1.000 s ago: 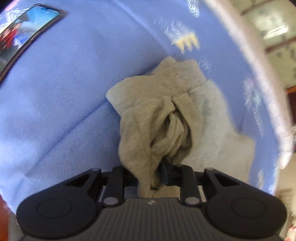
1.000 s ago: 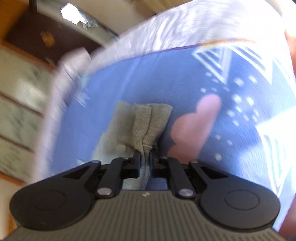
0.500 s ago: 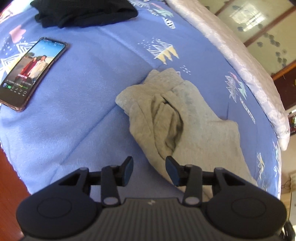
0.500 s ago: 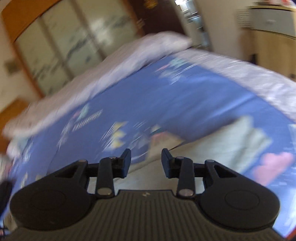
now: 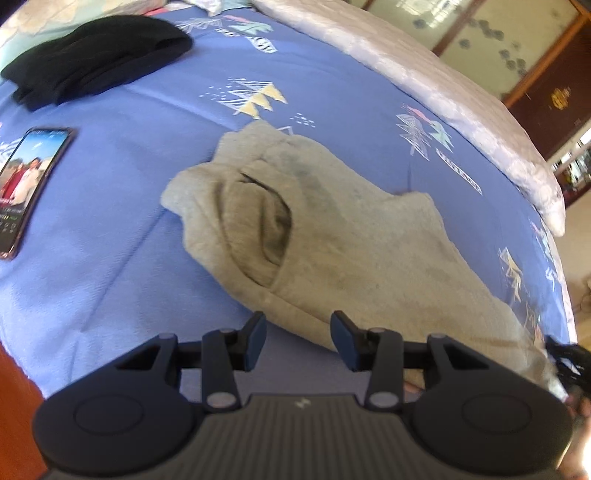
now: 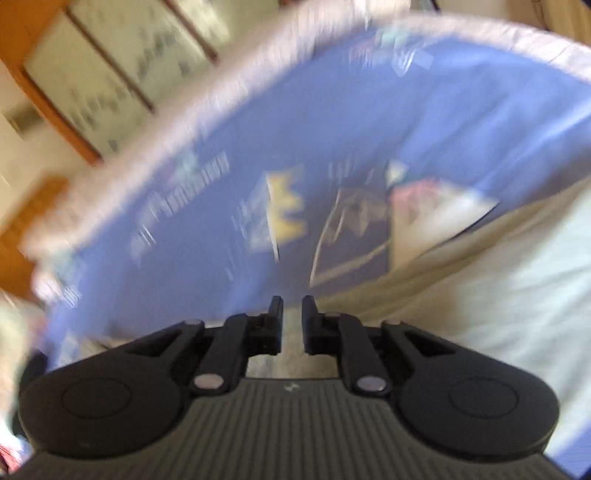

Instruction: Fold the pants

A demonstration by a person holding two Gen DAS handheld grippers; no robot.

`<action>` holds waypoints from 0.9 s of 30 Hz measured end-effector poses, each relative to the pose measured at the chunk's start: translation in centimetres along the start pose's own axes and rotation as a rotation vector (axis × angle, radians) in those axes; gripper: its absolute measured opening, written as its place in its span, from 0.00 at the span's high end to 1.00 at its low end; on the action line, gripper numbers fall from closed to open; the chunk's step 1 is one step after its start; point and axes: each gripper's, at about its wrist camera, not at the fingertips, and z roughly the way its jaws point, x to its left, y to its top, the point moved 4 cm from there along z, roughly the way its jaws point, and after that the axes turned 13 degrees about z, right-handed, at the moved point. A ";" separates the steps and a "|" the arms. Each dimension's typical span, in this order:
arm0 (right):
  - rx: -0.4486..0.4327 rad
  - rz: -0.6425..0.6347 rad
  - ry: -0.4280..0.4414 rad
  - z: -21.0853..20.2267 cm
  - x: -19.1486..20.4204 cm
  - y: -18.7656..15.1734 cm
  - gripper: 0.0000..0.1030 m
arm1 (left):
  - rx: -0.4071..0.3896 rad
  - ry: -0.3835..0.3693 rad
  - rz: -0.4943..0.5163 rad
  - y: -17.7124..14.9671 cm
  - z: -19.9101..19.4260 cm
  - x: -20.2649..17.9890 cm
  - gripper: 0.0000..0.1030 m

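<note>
The grey-beige pants [image 5: 351, 240] lie crumpled on the blue patterned bedspread [image 5: 110, 240], with a bunched fold at their left end. My left gripper [image 5: 298, 319] hovers open over their near edge, with nothing between its pads. The right wrist view is blurred. There the pants [image 6: 480, 295] fill the right side, and their edge runs down to my right gripper [image 6: 292, 301]. Its jaws are closing to a narrow gap, and pale cloth shows in that gap.
A phone [image 5: 29, 184] with a lit screen lies at the left of the bed. A folded black garment [image 5: 96, 55] sits at the far left. A pale quilt [image 5: 424, 74] lines the far bed edge, with wardrobe doors [image 5: 498, 29] beyond. Orange floor [image 5: 14, 406] shows at lower left.
My left gripper let go of the bunched pants, opened and drew back upward. My right gripper released the hem, swung across the bed while open, and has now narrowed at the pants' edge.
</note>
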 end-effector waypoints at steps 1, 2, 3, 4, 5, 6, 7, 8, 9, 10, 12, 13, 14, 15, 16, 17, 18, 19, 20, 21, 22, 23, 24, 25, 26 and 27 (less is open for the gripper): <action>-0.041 0.037 0.024 -2.0 -1.2 0.9 0.85 | 0.004 -0.003 0.013 -0.1 0.1 -0.4 0.62; -0.092 0.073 0.037 -4.3 -2.6 1.5 0.84 | 0.010 -0.008 0.023 -0.2 0.3 -0.8 0.62; -0.149 0.111 0.039 -6.4 -4.3 2.2 0.79 | 0.019 -0.017 0.034 -0.3 0.6 -1.2 0.62; -0.208 0.149 0.028 -8.2 -5.8 2.8 0.74 | 0.028 -0.026 0.046 -0.3 0.9 -1.7 0.62; -0.265 0.190 0.009 -10.2 -7.8 3.3 0.58 | 0.036 -0.034 0.061 -0.3 1.1 -2.4 0.62; -0.318 0.233 -0.019 -11.9 -9.8 3.6 0.48 | 0.043 -0.041 0.080 -0.2 1.4 -3.2 0.62; -0.355 0.270 -0.042 -13.1 -11.6 3.9 0.48 | 0.048 -0.050 0.101 -0.1 1.7 -4.1 0.62; -0.363 0.306 -0.058 -13.8 -13.1 4.0 0.48 | 0.052 -0.059 0.120 0.0 1.9 -5.0 0.62; -0.358 0.348 -0.073 -14.0 -14.5 4.1 0.48 | 0.057 -0.072 0.141 0.2 2.2 -6.2 0.62; -0.350 0.387 -0.075 -13.8 -15.6 4.2 0.48 | 0.060 -0.083 0.155 0.3 2.3 -7.0 0.62; -0.334 0.432 -0.066 -12.7 -16.6 4.3 0.47 | 0.065 -0.110 0.176 0.6 2.7 -8.8 0.62; -0.327 0.440 -0.062 -11.9 -16.6 4.4 0.47 | 0.068 -0.125 0.185 0.7 2.7 -9.7 0.61; -0.320 0.442 -0.056 -11.0 -16.6 4.6 0.47 | 0.071 -0.136 0.195 0.7 2.8 -10.4 0.61; -0.311 0.439 -0.054 -10.8 -16.6 4.9 0.47 | 0.074 -0.142 0.207 0.7 3.0 -11.0 0.61; -0.300 0.431 -0.065 -10.2 -16.6 5.1 0.48 | 0.079 -0.144 0.221 0.6 3.1 -11.6 0.61; -0.289 0.422 -0.090 -9.0 -16.4 5.2 0.52 | 0.083 -0.143 0.229 0.6 3.1 -11.9 0.61; -0.288 0.404 -0.108 -9.0 -15.9 5.3 0.65 | 0.087 -0.141 0.236 0.7 3.2 -12.2 0.61; -0.286 0.386 -0.126 -9.5 -15.5 5.3 0.73 | 0.090 -0.141 0.240 0.7 3.3 -12.4 0.62; -0.274 0.382 -0.128 -10.5 -15.1 5.2 0.83 | 0.090 -0.141 0.241 0.9 3.2 -12.6 0.62; -0.272 0.388 -0.112 -10.6 -14.4 4.9 0.84 | 0.087 -0.144 0.242 1.1 3.1 -12.6 0.62; -0.279 0.386 -0.078 -11.5 -13.7 4.6 0.84 | 0.082 -0.149 0.242 1.3 3.1 -12.5 0.62; -0.280 0.364 -0.043 -12.4 -13.2 4.4 0.85 | 0.077 -0.154 0.242 1.5 3.0 -12.5 0.62; -0.280 0.317 -0.015 -12.7 -11.2 4.0 0.85 | 0.072 -0.162 0.243 1.6 2.9 -12.5 0.61; -0.279 0.252 0.006 -12.7 -9.1 3.5 0.85 | 0.067 -0.168 0.244 1.8 2.7 -12.4 0.61; -0.277 0.175 0.027 -12.8 -6.6 2.8 0.85 | 0.061 -0.174 0.242 1.8 2.7 -12.4 0.61; -0.269 0.102 0.052 -12.8 -4.1 1.9 0.85 | 0.056 -0.183 0.237 1.9 2.7 -12.4 0.61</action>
